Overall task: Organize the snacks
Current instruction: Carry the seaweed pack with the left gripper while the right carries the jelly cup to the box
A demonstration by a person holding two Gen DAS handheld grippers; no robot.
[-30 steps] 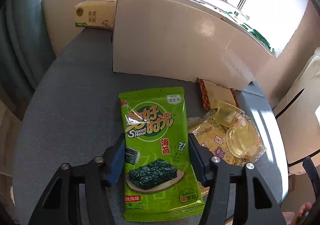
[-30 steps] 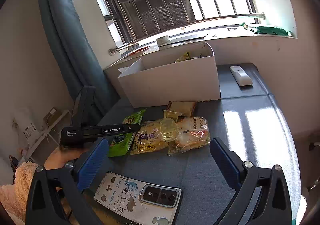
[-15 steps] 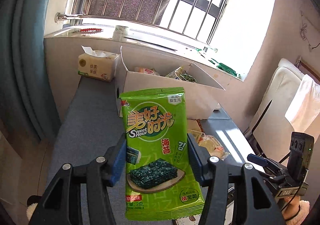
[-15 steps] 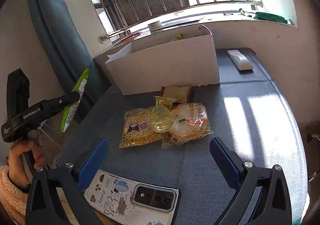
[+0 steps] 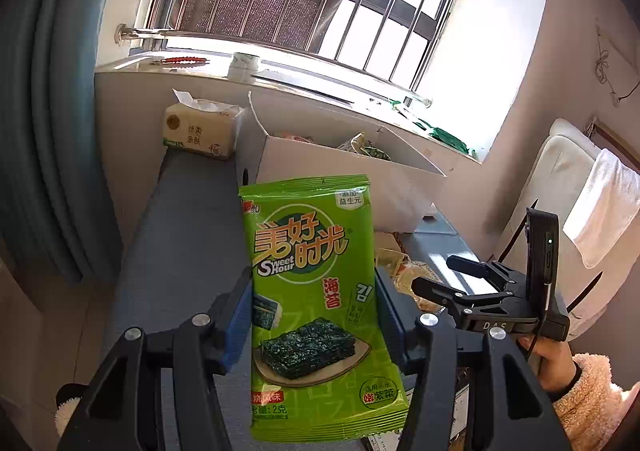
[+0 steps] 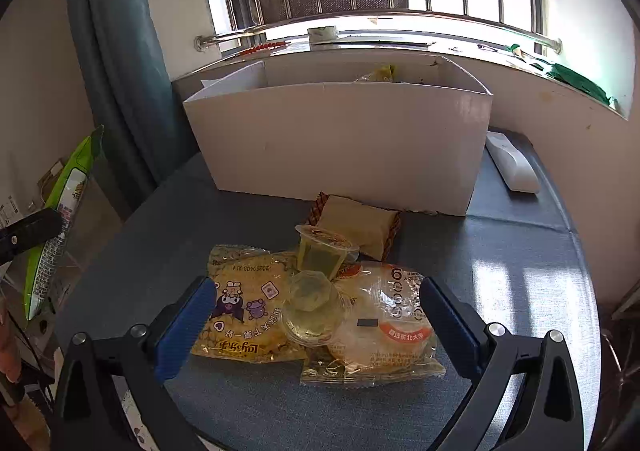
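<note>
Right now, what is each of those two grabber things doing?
Left gripper: closed on the green seaweed packet, lifted off the table.
Right gripper: open, holding nothing, above the snack pile.

The left tool (image 5: 312, 315) has lifted the green seaweed packet (image 5: 316, 303) off the worktop (image 6: 520, 271) into the air. The right tool (image 6: 316, 315) has moved in over the snack pile (image 6: 316, 303).

Grey table (image 6: 500, 251) — white box (image 6: 340, 147); snack packs (image 6: 248, 315); remote (image 6: 512, 163); tissue pack (image 5: 200, 131)
</note>
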